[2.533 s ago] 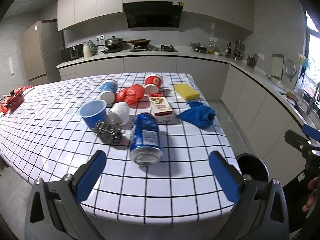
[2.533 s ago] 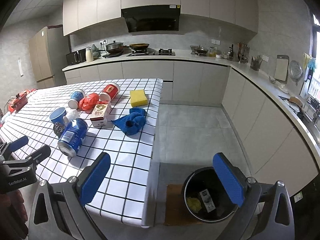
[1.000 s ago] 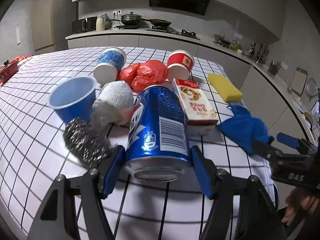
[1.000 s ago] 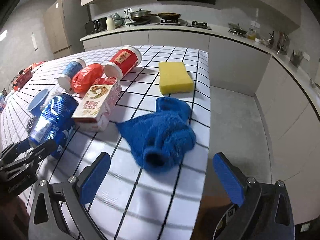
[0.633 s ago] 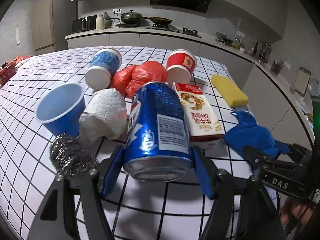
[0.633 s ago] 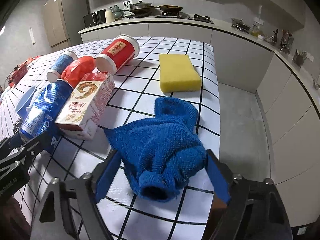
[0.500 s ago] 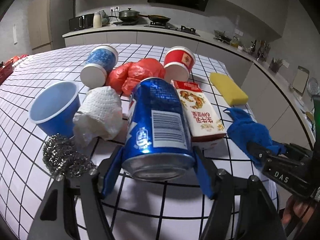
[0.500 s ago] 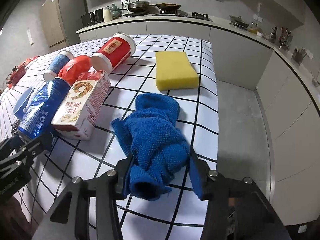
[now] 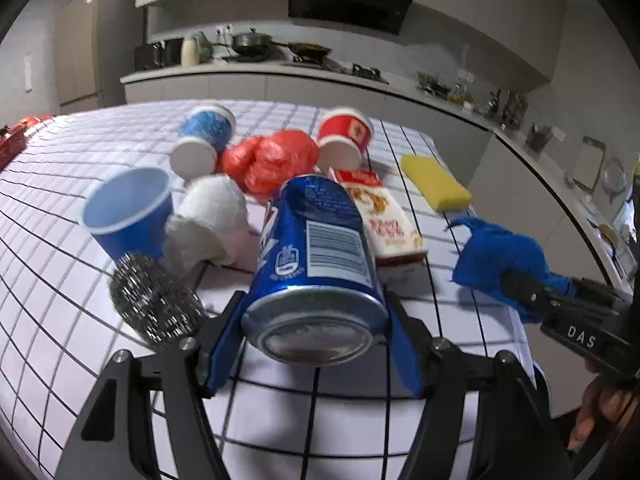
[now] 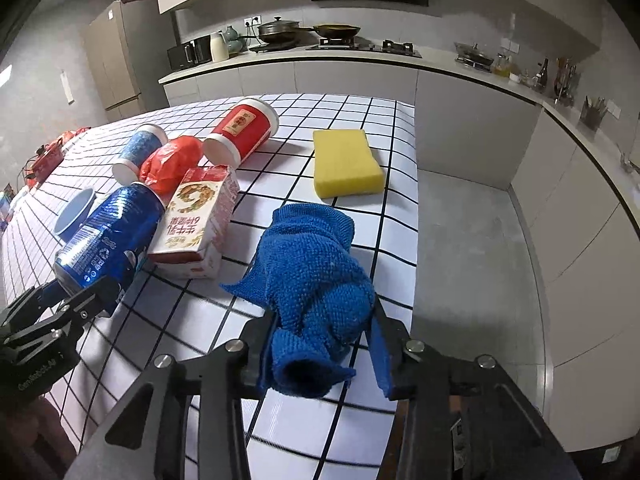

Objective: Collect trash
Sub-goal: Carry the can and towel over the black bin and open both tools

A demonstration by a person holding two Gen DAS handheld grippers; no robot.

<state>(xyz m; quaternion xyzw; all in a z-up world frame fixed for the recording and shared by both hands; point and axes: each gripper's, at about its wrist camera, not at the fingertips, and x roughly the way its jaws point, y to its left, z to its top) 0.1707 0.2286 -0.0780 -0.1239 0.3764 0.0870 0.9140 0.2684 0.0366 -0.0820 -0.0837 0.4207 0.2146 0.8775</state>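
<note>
Left wrist view: my left gripper (image 9: 316, 344) pinches the blue soda can (image 9: 316, 264) at six o'clock; its smooth wall may slip. Right gripper (image 10: 320, 354), jaws just closing, squeezes the blue cloth (image 10: 316, 280); it isn't obviously trash, and its hanging folds may snag the milk carton (image 10: 196, 220) at ten o'clock.

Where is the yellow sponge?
In the right wrist view the yellow sponge lies near the checked table's right edge, behind the blue cloth.

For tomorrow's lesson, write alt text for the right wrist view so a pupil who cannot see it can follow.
The right tool is shut on a crumpled blue terry cloth at the edge of a white grid-patterned table. Left of it lie a red-and-white carton and a blue drink can held by the left tool; a yellow sponge sits behind.
</note>
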